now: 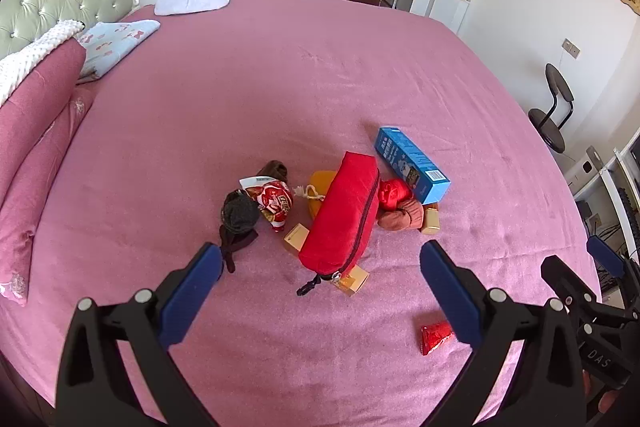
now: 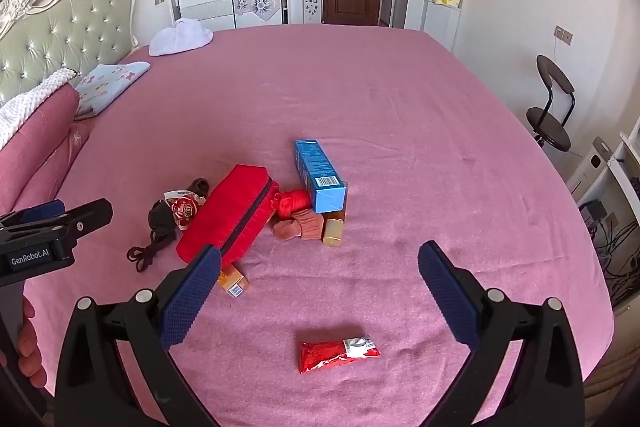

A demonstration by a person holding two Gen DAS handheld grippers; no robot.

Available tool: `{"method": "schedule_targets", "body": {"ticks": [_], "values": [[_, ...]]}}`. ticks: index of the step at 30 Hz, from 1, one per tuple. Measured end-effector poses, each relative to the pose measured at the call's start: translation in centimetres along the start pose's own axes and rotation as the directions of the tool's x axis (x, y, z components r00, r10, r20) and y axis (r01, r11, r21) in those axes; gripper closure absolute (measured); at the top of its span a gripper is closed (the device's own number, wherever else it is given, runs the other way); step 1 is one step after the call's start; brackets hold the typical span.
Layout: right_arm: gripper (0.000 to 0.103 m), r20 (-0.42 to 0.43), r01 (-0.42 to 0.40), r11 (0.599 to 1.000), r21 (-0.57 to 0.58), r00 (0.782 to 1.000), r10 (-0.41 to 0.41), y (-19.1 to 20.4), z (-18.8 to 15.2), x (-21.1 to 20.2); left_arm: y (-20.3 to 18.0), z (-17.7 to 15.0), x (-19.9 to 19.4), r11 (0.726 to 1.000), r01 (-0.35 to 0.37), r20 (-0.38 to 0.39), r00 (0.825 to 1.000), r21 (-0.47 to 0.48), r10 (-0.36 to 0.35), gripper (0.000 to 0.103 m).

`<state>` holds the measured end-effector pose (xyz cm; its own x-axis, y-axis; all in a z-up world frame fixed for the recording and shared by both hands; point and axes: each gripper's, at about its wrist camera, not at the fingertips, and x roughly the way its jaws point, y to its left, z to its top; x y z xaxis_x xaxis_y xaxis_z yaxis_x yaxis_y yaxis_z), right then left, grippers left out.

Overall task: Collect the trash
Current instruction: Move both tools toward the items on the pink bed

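Both grippers hang above a bed covered in a pink sheet point(image 2: 400, 99), tilted down toward it, and each has its blue-padded jaws spread wide with nothing between them. In the left wrist view the left gripper point(image 1: 320, 267) frames a long red fabric zip pouch point(image 1: 342, 213) at the middle of a small pile. Touching or just beside the pouch lie a blue cardboard box point(image 1: 412, 163), a crumpled red-and-white snack wrapper point(image 1: 272, 203), a dark grey knitted bundle point(image 1: 239, 213), rust-brown socks point(image 1: 402, 217) and small tan cartons point(image 1: 296, 237). In the right wrist view the right gripper point(image 2: 319, 269) hovers over a flat shiny red foil packet point(image 2: 338, 350), which lies alone on the sheet, apart from the pile and nearer the camera. At that view's left edge a person's fingers point(image 2: 28, 347) wrap the other gripper's handle
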<state>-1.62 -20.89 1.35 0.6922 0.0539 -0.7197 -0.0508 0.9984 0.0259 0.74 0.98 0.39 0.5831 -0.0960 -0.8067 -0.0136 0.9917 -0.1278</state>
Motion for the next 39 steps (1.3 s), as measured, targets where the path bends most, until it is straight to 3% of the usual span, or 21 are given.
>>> {"method": "schedule_targets", "body": {"ticks": [39], "values": [[0.008,-0.025,-0.055,0.998,0.025,0.998,0.056,-2.0,0.3,0.7,-2.6,0.1,1.3,0.999,0.036,-0.046,0.998,0.036,-0.034,0.004]]}}
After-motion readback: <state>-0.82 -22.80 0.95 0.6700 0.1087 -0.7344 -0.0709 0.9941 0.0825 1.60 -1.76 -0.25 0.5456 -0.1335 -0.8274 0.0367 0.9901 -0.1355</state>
